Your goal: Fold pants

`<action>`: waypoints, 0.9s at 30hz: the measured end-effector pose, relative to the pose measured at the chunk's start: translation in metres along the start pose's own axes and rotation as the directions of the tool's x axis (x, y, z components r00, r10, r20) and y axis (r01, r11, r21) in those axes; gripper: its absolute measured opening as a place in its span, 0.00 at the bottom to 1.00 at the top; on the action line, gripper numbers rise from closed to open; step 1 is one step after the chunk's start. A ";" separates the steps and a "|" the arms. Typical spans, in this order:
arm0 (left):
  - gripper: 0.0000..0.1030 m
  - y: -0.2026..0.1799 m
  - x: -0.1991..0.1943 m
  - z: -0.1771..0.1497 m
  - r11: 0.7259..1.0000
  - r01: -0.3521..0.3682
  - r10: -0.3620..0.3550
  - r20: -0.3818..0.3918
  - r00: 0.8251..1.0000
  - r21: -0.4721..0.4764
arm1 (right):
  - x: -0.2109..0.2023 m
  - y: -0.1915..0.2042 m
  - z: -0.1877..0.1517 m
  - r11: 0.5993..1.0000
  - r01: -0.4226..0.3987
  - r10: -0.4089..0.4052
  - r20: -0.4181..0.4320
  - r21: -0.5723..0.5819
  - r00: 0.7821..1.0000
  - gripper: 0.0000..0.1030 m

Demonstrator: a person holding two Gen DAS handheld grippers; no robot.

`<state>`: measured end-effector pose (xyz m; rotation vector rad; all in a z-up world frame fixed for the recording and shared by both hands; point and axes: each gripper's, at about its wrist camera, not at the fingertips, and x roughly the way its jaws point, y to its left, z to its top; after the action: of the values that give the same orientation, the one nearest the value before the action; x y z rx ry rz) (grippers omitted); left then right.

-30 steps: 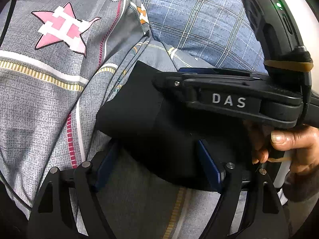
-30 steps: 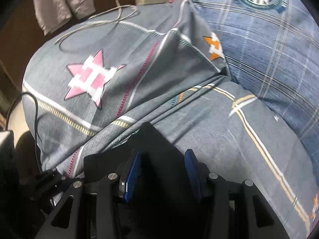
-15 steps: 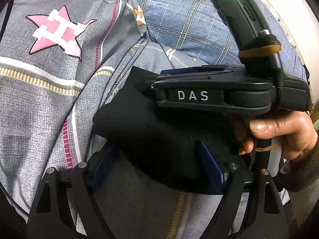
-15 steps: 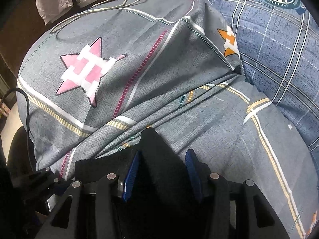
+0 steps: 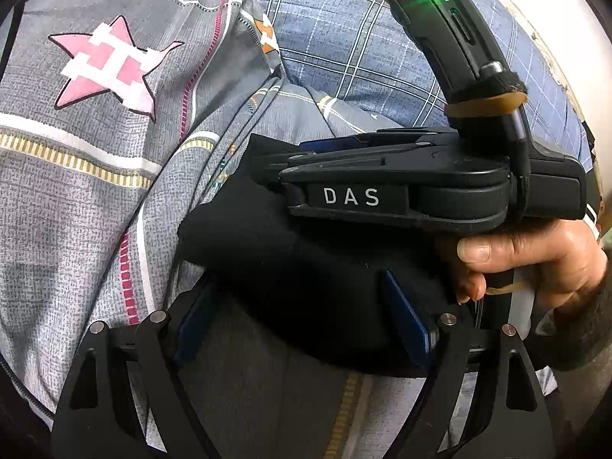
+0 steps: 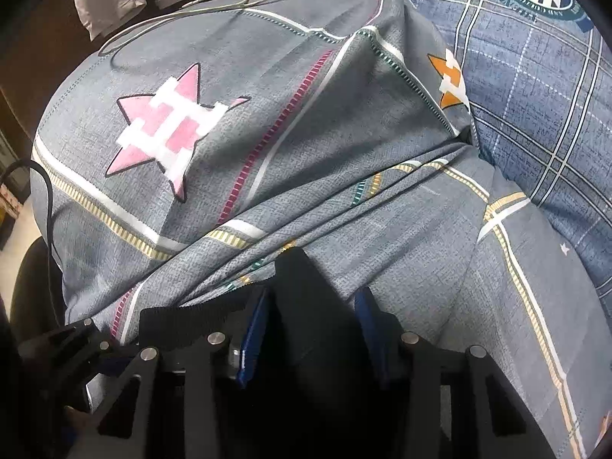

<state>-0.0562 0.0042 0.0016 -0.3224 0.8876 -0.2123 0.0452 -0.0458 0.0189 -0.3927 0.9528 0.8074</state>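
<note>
Between the blue pads of the right gripper, set at a narrow gap, a fold of the black pants is clamped. Left gripper stands wide, straddling the bundled pants on the grey bedspread.

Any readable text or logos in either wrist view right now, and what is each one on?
"DAS": white letters on the side of the right claw, seen from the left wrist.
Round crest on the blue plaid bedding: it carries ring lettering, too small and warped to read.
Nothing else is legible.
</note>
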 end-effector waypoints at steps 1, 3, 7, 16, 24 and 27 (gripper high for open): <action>0.81 0.000 0.000 0.000 1.000 -0.001 0.001 0.001 1.000 0.001 | 0.000 -0.001 0.000 1.000 -0.002 0.002 0.002 0.006 1.000 0.43; 0.81 0.000 0.001 0.000 1.000 0.000 0.000 0.001 1.000 0.001 | -0.001 -0.001 -0.001 1.000 -0.006 0.006 0.005 0.018 1.000 0.44; 0.81 -0.001 0.001 -0.001 1.000 -0.001 0.001 0.003 1.000 0.003 | 0.000 0.000 -0.002 1.000 0.004 -0.005 0.013 0.023 1.000 0.44; 0.81 0.000 -0.001 0.000 1.000 0.009 -0.009 0.013 1.000 0.004 | -0.012 0.013 -0.005 0.999 0.033 -0.032 0.060 -0.008 0.998 0.19; 0.30 0.006 -0.021 0.008 0.996 0.086 -0.086 0.055 0.995 0.006 | -0.068 0.004 -0.008 0.995 -0.014 -0.006 0.206 0.095 0.979 0.13; 0.28 -0.012 -0.042 0.011 0.990 0.115 -0.123 0.109 0.986 0.081 | -0.105 -0.006 -0.018 0.986 -0.050 0.002 0.296 0.157 0.955 0.12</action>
<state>-0.0736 0.0084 0.0428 -0.3150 0.7467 -0.3340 0.0048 -0.1066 0.0971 -0.1123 0.7379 0.7804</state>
